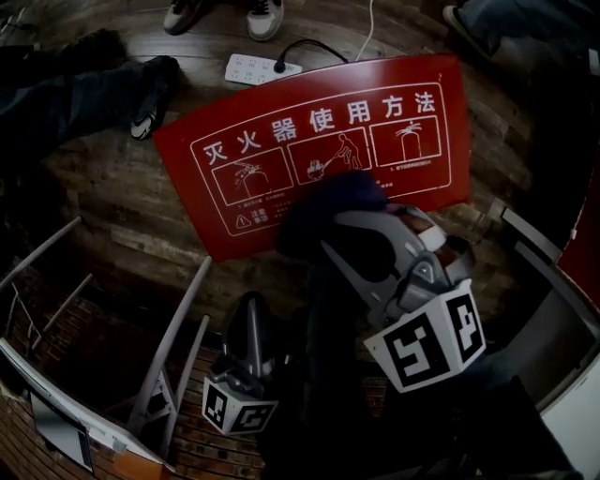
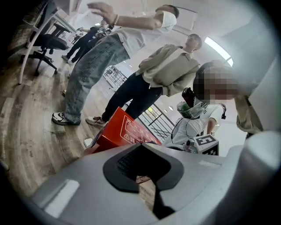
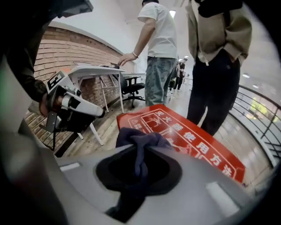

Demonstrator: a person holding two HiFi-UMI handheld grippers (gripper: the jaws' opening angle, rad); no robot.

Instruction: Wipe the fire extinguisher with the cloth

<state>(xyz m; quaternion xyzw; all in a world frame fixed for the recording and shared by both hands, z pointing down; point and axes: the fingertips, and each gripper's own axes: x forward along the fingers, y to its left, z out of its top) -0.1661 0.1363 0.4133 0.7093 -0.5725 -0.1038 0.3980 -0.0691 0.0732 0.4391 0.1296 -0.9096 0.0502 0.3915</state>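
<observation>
The red fire-extinguisher box (image 1: 319,150) with white printed instructions stands on the wooden floor; it also shows in the left gripper view (image 2: 127,132) and the right gripper view (image 3: 193,140). A dark blue cloth (image 1: 333,211) bunches at the near edge of its top. My right gripper (image 1: 328,234) is shut on this cloth (image 3: 140,140), which hangs through the jaws (image 3: 139,165). My left gripper (image 1: 250,314) hovers lower left of the box, jaws together with nothing between them (image 2: 142,178). It also appears in the right gripper view (image 3: 70,105). No extinguisher itself is visible.
A white power strip (image 1: 262,67) lies behind the box. Several people stand around it, shoes (image 1: 225,14) close by. White table legs (image 1: 178,347) and a desk (image 3: 94,70) are to the left, an office chair (image 2: 44,48) beyond, a railing (image 3: 259,110) on the right.
</observation>
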